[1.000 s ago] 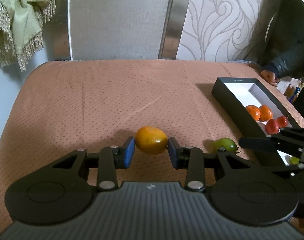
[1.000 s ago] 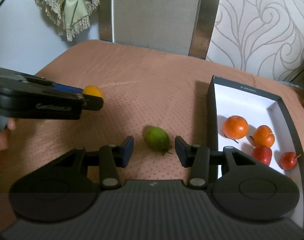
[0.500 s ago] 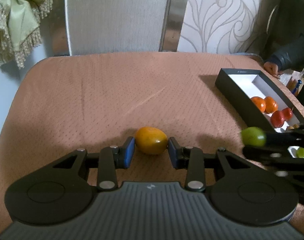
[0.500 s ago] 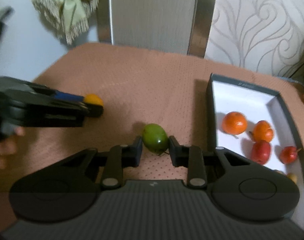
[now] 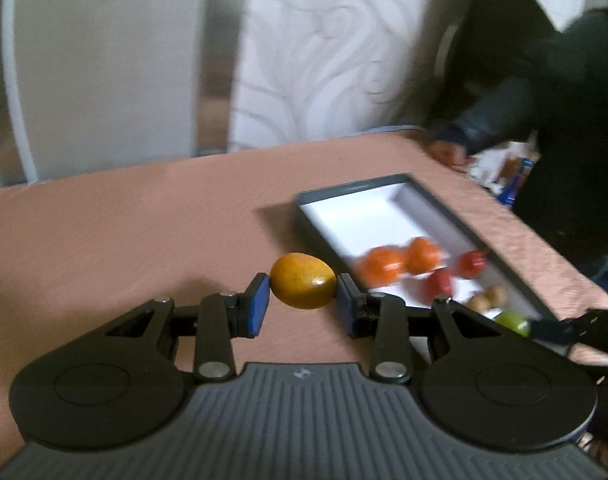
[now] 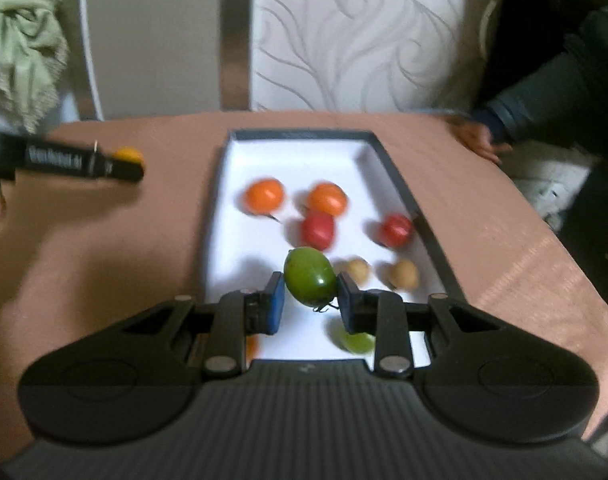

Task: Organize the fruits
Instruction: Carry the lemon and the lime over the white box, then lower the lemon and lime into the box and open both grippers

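Fruits [image 6: 310, 282] clamped; gripper [image 6: 53, 157] lettering blurred, unreadable.

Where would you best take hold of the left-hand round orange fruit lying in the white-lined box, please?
Grip the left-hand round orange fruit across its widest middle, coming from above. It lies loose on the floor of the box with clear floor on its left, while its orange neighbour lies a little to its right.

Yellow-orange fruit [image 5: 303, 281], green fruit [image 6: 310, 276], white-lined dark box [image 6: 400, 184], salmon dotted tablecloth [image 5: 143, 220], pale swirl-patterned wall [image 6: 364, 32]
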The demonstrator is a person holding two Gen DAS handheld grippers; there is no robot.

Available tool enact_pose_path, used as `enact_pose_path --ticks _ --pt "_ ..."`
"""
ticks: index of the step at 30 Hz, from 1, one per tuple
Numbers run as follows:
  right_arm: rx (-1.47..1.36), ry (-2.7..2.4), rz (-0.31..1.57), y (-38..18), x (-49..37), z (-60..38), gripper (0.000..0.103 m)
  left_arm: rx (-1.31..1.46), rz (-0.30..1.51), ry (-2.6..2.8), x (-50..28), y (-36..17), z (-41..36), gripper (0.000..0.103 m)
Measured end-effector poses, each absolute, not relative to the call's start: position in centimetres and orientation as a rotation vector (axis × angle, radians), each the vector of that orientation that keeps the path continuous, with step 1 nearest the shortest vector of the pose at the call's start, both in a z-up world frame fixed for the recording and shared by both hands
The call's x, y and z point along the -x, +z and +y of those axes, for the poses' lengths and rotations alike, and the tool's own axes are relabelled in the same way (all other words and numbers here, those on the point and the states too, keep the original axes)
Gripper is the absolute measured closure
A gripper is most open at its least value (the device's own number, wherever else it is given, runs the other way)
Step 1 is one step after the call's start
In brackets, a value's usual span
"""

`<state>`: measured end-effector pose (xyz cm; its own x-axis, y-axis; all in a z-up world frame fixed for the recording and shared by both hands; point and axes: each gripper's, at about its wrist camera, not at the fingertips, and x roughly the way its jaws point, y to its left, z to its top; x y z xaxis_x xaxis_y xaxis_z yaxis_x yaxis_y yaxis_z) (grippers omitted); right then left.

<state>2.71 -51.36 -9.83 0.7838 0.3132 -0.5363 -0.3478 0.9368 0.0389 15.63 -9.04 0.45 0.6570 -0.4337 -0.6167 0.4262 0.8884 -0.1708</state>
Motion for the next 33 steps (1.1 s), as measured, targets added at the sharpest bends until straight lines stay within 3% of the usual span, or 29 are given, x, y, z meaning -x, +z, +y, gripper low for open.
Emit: enact_pose_path --ticks 13,17,28,33 --pt "0.084 0.301 0.581 -10.9 -2.7 -53.6 0.069 -0.14 0.763 -0.661 -15.3 -1.5 -20.0 0.061" --pt "0.067 0.287 0.536 -10.4 -2.0 -54.2 0.051 -0.191 0.763 -0.655 -15.0 -2.2 -21.3 0.061" --pt "-0.017 0.276 0.47 -8.1 0.2 -56.5 0.051 -0.235 0.735 -0.639 -14.3 -1.1 -22.4 0.049" --pt "-0.051 0.269 0.452 -7.5 1.1 -57.6 0.051 -0.233 0.727 -0.613 -13.7 -0.1 -22.1 0.048"
